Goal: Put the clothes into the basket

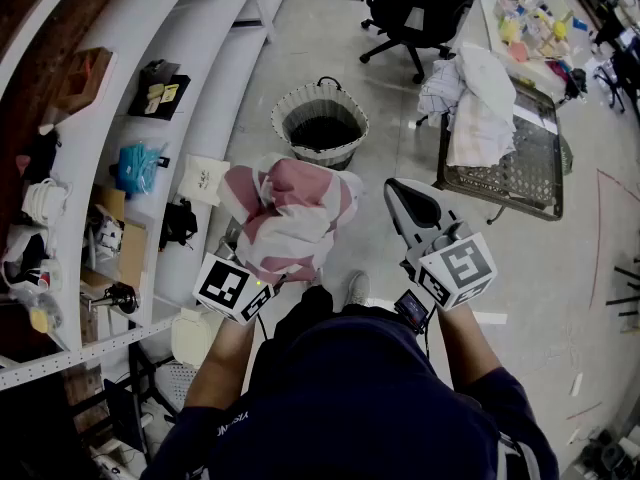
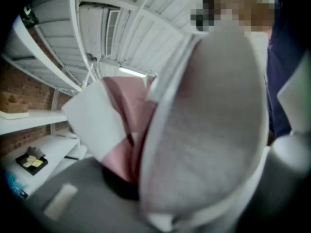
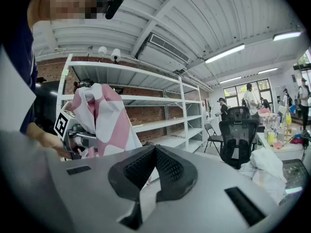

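Note:
A pink and white garment (image 1: pixel 290 213) hangs bunched in the air in front of me, with my left gripper (image 1: pixel 262 256) shut on its lower folds. In the left gripper view the cloth (image 2: pixel 121 130) fills the space between the jaws and hides the fingertips. My right gripper (image 1: pixel 413 200) is level beside the garment, to its right and apart from it. Its black pads (image 3: pixel 167 169) meet at the tip with nothing between them. The woven basket (image 1: pixel 320 123) stands on the floor ahead, beyond the garment; its inside looks dark.
White shelving (image 1: pixel 190 88) with small items runs along the left. At the right a perforated tray table (image 1: pixel 520 168) carries a pile of white clothes (image 1: pixel 475 103). A black office chair (image 1: pixel 415 13) stands beyond the basket. People stand far off by the windows (image 3: pixel 250 101).

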A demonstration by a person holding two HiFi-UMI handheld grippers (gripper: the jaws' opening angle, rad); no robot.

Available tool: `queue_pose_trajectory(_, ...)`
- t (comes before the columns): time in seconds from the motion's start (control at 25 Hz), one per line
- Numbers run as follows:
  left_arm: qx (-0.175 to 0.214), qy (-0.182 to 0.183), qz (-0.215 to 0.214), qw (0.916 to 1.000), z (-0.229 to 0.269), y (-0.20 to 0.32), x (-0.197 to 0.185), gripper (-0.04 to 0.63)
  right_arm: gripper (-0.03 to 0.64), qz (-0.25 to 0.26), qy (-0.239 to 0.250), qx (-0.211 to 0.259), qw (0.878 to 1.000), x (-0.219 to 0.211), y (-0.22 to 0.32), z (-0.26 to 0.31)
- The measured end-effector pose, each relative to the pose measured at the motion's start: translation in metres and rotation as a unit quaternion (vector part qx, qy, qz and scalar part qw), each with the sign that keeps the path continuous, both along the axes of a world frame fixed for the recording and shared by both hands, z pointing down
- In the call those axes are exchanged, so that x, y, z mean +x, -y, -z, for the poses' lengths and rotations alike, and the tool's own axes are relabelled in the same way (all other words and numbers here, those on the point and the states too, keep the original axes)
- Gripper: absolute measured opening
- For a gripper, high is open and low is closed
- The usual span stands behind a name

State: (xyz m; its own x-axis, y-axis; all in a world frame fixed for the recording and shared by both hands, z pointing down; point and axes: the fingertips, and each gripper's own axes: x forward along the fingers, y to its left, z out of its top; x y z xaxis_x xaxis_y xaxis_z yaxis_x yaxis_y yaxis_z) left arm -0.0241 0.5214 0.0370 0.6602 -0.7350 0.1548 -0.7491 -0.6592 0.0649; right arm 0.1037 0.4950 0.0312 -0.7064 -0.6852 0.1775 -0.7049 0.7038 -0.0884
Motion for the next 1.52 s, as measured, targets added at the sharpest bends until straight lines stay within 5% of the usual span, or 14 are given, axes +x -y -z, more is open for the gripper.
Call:
queue_pose_trajectory(1.08,-0.007,-0.004,0.035,0.9994,-0.009,-0.017,0.04,0.153,0.008,0.02,0.028,-0.007,0.999,0.049,-0.016,-0.005)
queue_pose_trajectory(1.52,-0.01,-0.005,0.036,0.9993,-0.016,0.014,0.042,0.153,0.008,0.027,0.022,-0.015,0.999,0.044,0.013,-0.013)
